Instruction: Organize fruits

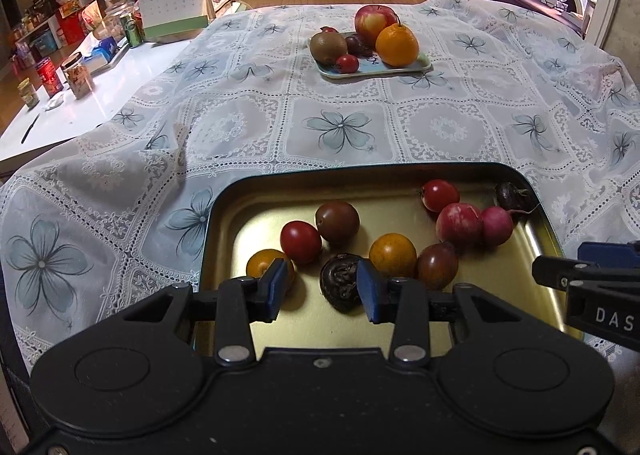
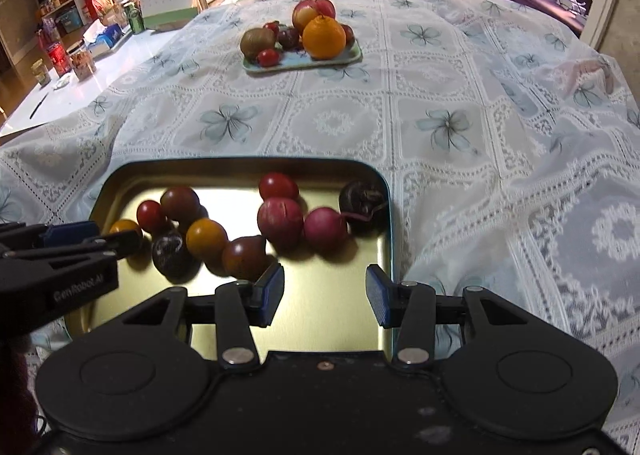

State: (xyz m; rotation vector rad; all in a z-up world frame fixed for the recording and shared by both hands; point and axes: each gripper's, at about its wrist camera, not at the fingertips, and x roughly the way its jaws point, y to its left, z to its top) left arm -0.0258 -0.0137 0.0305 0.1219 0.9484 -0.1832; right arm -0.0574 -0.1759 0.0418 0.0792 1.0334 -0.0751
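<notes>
A gold tin tray (image 1: 360, 171) (image 2: 240, 163) lies near me on the lace tablecloth. It holds several small tomatoes, two pink radishes (image 1: 496, 225) (image 2: 325, 228) and a dark water chestnut (image 1: 340, 279) (image 2: 170, 253). My left gripper (image 1: 323, 291) hovers open over the tray's near left part. The chestnut shows between its blue pads, just beyond them and not pressed. My right gripper (image 2: 325, 293) is open over bare tray floor, with a brown tomato (image 2: 244, 259) just past its left pad. Farther back, a pale blue plate (image 1: 400, 73) (image 2: 344, 57) carries an apple, an orange, a kiwi and small fruits.
A desk calendar (image 1: 172, 11), a green can (image 1: 132, 29), jars and a tissue box stand on the white table at the left. The tablecloth (image 1: 340, 127) lies between tray and plate. A dark ottoman and a purple sofa are beyond the table.
</notes>
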